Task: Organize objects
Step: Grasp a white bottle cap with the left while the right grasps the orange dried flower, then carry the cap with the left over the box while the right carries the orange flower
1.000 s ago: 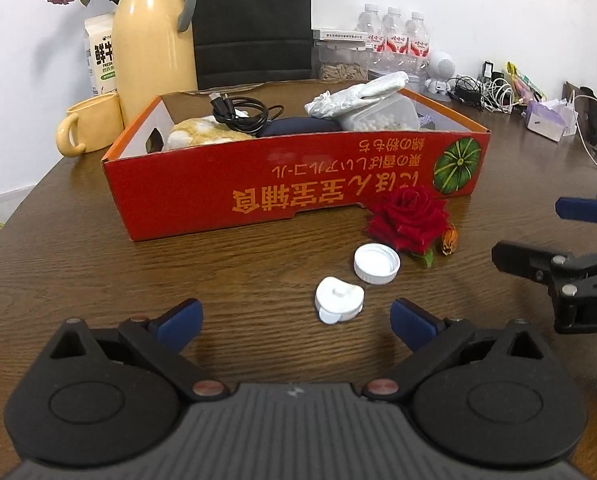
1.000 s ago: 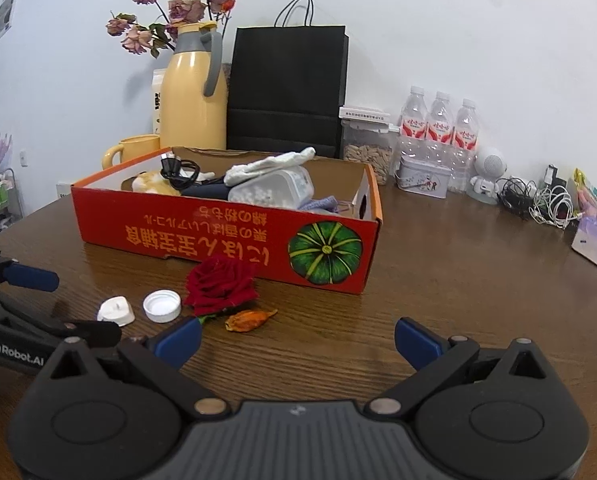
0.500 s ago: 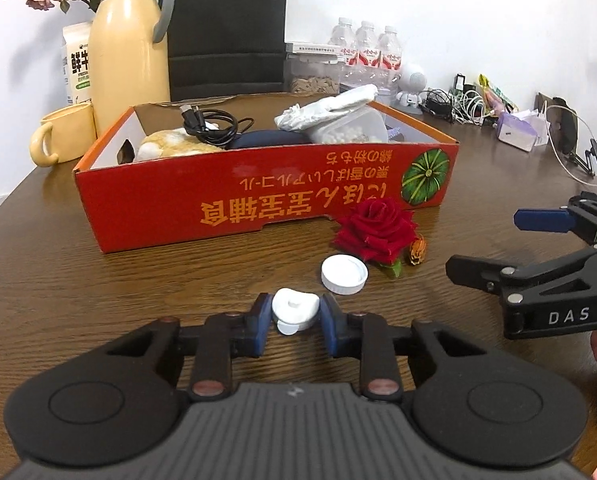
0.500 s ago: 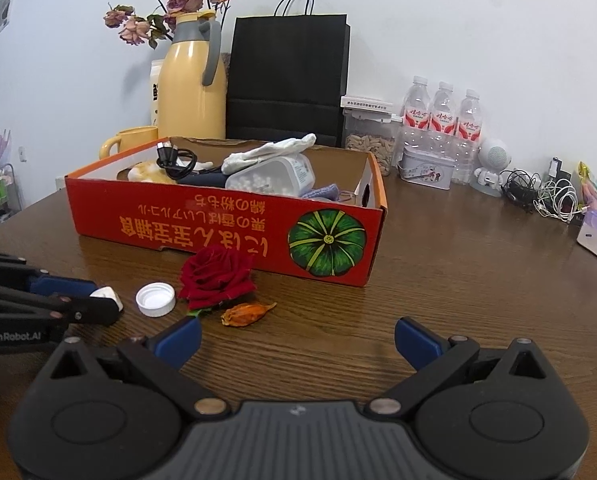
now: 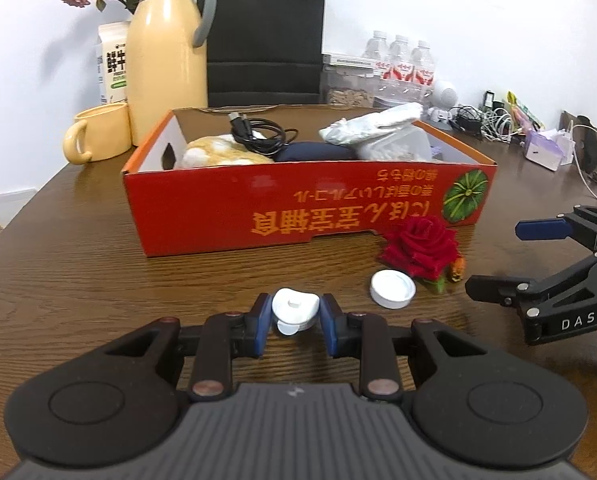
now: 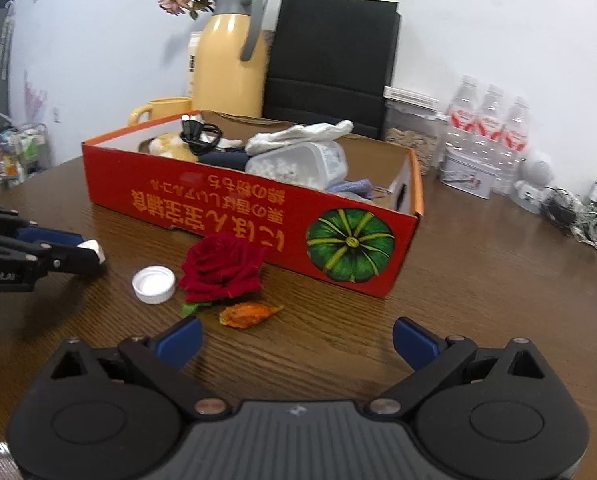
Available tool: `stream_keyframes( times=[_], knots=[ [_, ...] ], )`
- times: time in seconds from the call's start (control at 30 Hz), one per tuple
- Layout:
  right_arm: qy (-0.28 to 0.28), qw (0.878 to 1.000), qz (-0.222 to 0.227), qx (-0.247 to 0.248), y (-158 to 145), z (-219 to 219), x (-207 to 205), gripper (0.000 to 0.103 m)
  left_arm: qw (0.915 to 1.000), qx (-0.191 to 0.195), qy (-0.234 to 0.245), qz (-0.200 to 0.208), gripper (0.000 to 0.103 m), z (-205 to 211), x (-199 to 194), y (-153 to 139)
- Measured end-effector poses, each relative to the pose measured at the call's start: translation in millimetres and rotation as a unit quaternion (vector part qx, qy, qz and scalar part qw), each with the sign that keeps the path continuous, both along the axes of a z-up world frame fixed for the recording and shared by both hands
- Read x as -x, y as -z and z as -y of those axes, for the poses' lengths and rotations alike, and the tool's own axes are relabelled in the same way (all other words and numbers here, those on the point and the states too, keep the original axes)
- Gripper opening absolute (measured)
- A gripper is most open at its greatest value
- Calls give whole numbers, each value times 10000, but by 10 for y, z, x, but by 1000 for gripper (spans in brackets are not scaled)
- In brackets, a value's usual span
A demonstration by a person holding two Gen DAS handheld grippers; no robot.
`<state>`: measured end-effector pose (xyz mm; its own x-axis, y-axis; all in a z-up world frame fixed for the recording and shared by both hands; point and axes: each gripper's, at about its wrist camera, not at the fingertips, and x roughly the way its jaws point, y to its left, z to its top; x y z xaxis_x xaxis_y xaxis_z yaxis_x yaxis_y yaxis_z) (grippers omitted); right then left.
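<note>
My left gripper [image 5: 294, 322] is shut on a small white plastic piece [image 5: 294, 311] and holds it above the brown table, in front of the red cardboard box [image 5: 298, 204]. The box holds a cable, cloth items and a plastic tub. A white bottle cap [image 5: 392, 289], a red rose [image 5: 420, 246] and a small orange dried flower [image 6: 248, 314] lie on the table before the box. My right gripper [image 6: 296, 340] is open and empty, hovering just short of the orange flower. In the right wrist view the left gripper [image 6: 86, 254] shows at the left with the white piece.
A yellow thermos [image 5: 168, 48], yellow mug [image 5: 96, 136], black paper bag [image 5: 264, 36], water bottles [image 5: 402, 68] and tangled cables [image 5: 482, 122] stand behind and right of the box. A milk carton [image 5: 112, 68] stands at the back left.
My left gripper closed on the white piece and lifted it off the table. My right gripper moved closer to the rose and the orange flower.
</note>
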<state>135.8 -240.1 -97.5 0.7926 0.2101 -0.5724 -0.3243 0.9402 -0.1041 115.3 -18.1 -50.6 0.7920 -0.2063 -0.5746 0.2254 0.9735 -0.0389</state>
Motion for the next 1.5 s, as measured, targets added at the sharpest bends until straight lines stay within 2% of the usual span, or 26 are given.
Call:
stream_keyframes(
  times=[0.2,0.37,0.53,0.77,0.9,1.27,1.5],
  knots=[
    [-294,9995,-135,60,38,-29,-153,82,10000,5,-77,1,27,-53,-15,4],
    [-675,9976,-172,-56,34,-23,-246,68,9999,18,-99,-22,27,-75,-26,18],
    [-880,9956,-237,-208,33,-13,-269,50,9999,41,-120,-35,27,-79,-26,31],
    [-519,9984,-182,-140,26,-30,-178,50,9999,67,-128,-53,27,-84,-28,34],
    [-616,9976,-224,-226,24,-21,-185,42,9999,70,-129,-53,27,-80,-30,37],
    [-643,9975,-211,-226,22,-48,-198,39,9998,97,-153,-86,27,-89,-34,44],
    [-596,9981,50,-124,2,-119,-41,39,9998,75,-162,10,27,-84,-8,27]
  ],
)
